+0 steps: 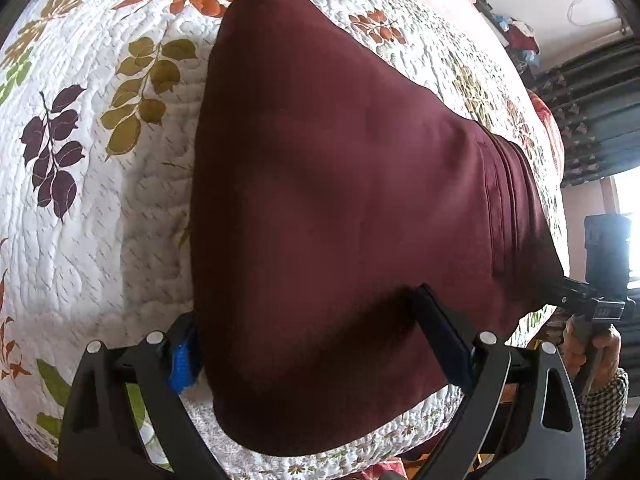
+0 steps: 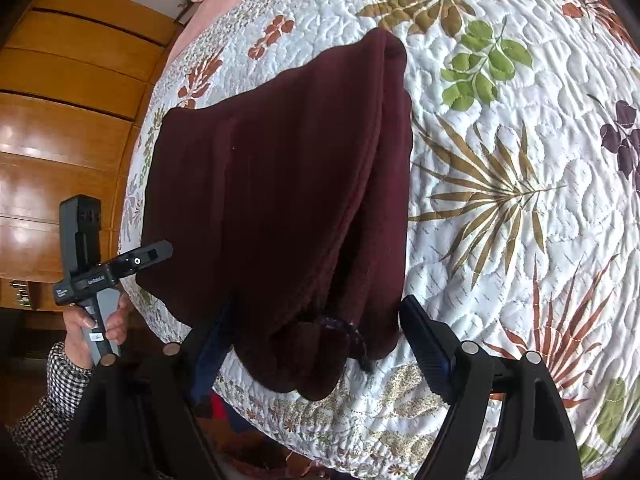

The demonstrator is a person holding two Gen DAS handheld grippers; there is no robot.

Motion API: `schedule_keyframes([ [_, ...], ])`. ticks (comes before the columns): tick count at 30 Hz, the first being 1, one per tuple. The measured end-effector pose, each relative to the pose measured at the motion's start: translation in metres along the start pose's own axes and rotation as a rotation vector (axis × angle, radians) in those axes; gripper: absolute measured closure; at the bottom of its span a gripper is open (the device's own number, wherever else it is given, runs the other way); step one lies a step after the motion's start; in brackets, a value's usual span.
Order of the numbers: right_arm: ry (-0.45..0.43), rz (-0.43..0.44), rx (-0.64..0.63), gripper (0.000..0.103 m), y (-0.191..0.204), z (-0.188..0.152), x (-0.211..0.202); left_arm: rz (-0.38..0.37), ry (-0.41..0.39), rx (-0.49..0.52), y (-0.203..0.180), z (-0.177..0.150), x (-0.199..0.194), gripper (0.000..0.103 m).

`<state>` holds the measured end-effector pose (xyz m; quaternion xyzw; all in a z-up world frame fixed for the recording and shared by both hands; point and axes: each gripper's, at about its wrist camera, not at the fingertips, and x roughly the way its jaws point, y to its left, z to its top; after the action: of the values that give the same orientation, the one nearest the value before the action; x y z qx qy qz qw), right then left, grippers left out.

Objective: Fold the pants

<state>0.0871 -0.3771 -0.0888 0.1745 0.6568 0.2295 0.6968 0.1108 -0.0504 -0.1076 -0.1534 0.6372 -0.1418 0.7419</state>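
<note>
Maroon pants [image 1: 340,200] lying folded into a thick stack on the leaf-patterned quilt [image 1: 100,200] of the bed, near edge draped slightly past the quilt's border. Layered edges showing along the stack's right side in the right wrist view, with a bunched lump and a dark drawstring end [image 2: 352,336] poking out at the near corner.

Left gripper [image 1: 308,340] spread wide, jaws straddling the near edge of the pants, blue pad at the cloth's left border, other finger resting on top of the fabric; nothing pinched. Right gripper [image 2: 316,336] likewise spread apart, one finger tucked against the pants' left side, the other just beside the right corner; no grasp. Each hand [image 2: 92,320] seen gripping its handle in the opposite view, checked sleeve below.

Judged stage: late, probably squaring up or setting for one more fold.

Risks from here:
- Closing on the top layer only, given the thick stack: upper ply would lift and slide, undoing the alignment.
- Snagging the drawstring end or the bunched corner, pulling the lump further out.
- Uneven lift between the two sides, skewing the fold.
- Soft quilt beneath: jaws pressed low could catch quilt fabric together with the pants.
- Overhanging near edge: a small tug toward the bed's border could drag the stack off.
</note>
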Motion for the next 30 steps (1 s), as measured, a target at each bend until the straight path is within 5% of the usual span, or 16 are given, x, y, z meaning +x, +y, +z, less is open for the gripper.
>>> schedule_keyframes([
  [14,0.022,0.132,0.072,0.015,-0.014,0.011,0.024,-0.012,0.010,-0.020,-0.002,0.000,0.012,0.005],
  [24,0.006,0.147,0.054,0.020,-0.014,0.010,0.022,-0.023,-0.010,-0.029,-0.004,0.000,0.012,0.007],
  [30,-0.007,0.133,0.034,0.026,-0.012,0.005,0.018,-0.043,-0.029,-0.025,-0.003,-0.001,0.008,0.023],
])
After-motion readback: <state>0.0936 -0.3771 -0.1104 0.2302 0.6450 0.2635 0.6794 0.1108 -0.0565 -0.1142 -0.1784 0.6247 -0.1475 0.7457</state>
